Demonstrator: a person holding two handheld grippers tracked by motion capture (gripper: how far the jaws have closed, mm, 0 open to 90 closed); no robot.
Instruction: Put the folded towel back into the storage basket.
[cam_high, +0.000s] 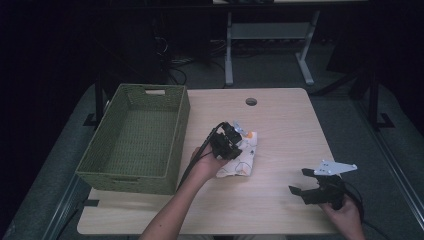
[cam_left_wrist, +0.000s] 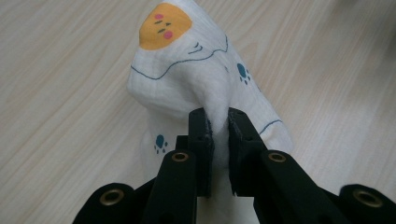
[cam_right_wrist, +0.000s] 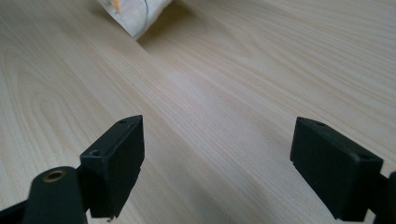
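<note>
you have one white printed cloth (cam_high: 239, 157) on the table (cam_high: 280, 130), near its middle, just right of one green woven basket (cam_high: 134, 137) whose inside looks bare. your left gripper (cam_high: 235, 141) has its jaws pinched tight on a fold of the cloth, part of it pulled up off the wood. your right gripper (cam_high: 299, 181) sits well apart near the front right corner, jaws wide with nothing between them.
</note>
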